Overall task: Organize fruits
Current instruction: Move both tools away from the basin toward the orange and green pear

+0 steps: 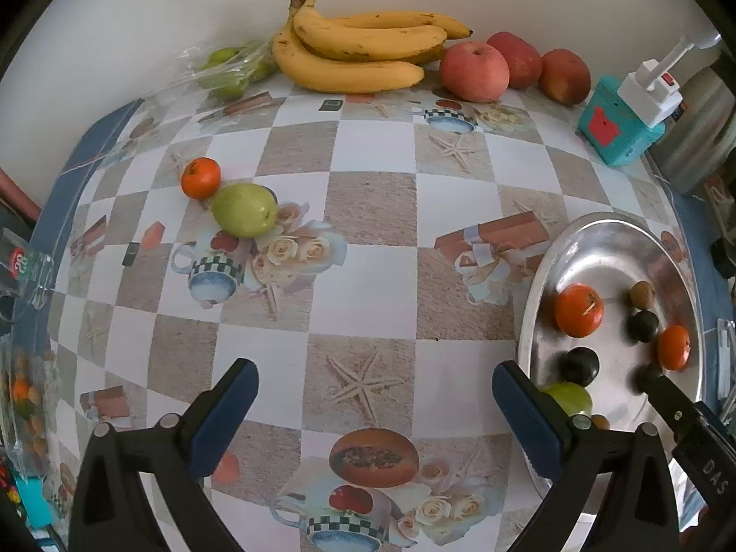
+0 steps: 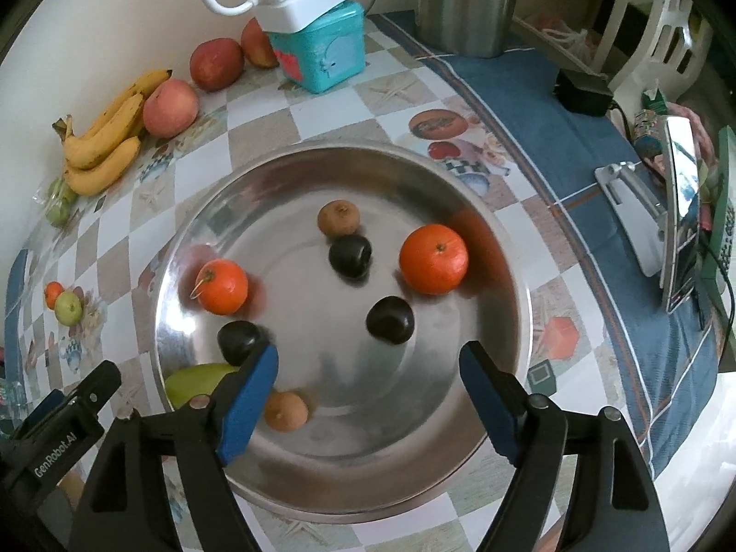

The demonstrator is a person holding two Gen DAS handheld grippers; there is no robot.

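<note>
- In the right wrist view, the green pear (image 2: pixel 195 379) at the lower left of the metal tray (image 2: pixel 460 460) is half hidden behind the gripper's blue pad.
- The bagged green fruit (image 2: pixel 59 204) at the far left is too small to identify.
- In the left wrist view, the tray's lower right is covered by black gripper parts.
- The clutter (image 1: pixel 20 395) at the left edge is blurred and cut off.

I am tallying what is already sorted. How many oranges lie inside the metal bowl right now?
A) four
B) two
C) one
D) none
B: the right wrist view shows two oranges in the metal bowl, one near its left wall and one toward the right; a third orange sits out on the tablecloth, touching a green pear.
</note>
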